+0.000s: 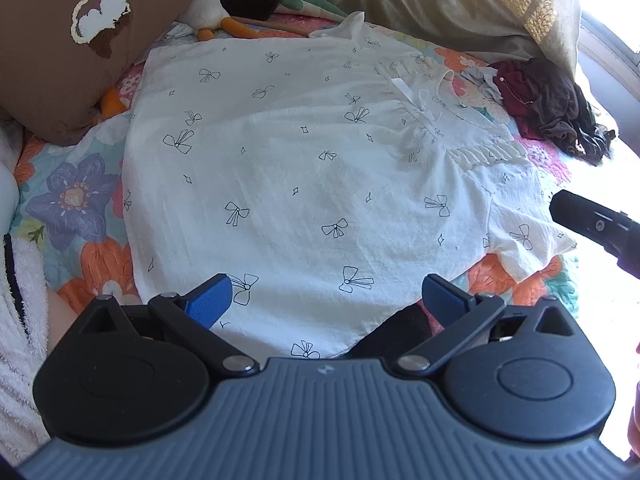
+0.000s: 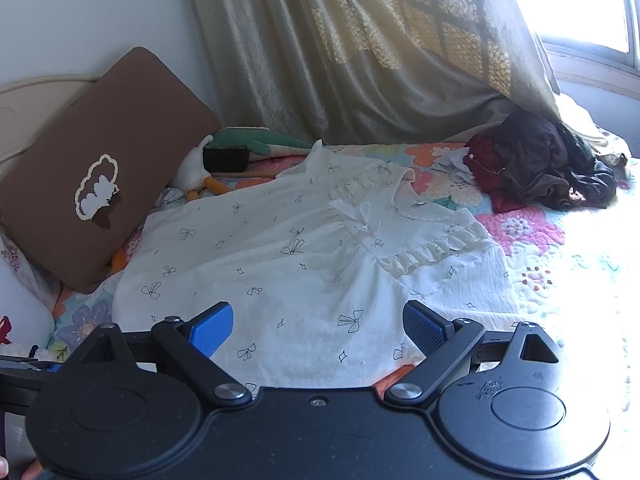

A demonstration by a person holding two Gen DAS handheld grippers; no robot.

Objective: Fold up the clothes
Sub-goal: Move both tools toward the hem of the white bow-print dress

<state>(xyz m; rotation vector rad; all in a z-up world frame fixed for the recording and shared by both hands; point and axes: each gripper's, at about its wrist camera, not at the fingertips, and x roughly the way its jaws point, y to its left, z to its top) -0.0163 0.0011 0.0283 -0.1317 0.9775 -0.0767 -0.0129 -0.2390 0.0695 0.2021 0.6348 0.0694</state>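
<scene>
- The white dress (image 1: 304, 168) lay spread flat on the floral quilt (image 1: 76, 204), front side up, taking up most of the middle of the bed; its hem pointed toward the brown cushion (image 1: 60, 40) and its neckline toward the window side.
- The fabric looked thin and slightly crinkled, printed all over with small black outline bows and tiny diamond marks; a ruffled band crossed the chest, and a small white ribbon bow (image 2: 366, 212) sat at the middle of the yoke.
- One short sleeve (image 1: 524, 240) lay opened out flat near the bed's edge; the far sleeve (image 2: 320, 156) stuck up a little, just beside the stuffed duck toy (image 2: 224, 160).
- The left gripper (image 1: 326, 296) hovered over the near edge of the dress, its blue pads (image 1: 210, 300) spread wide with nothing between them.
- The right gripper (image 2: 318, 324) hung likewise released above the dress near the sleeve side, holding nothing; its dark tip also showed at the right of the left wrist view.
- A heap of dark clothes (image 2: 536, 164), maroon and brown, sat apart from the dress by the curtain (image 2: 360, 48).
</scene>
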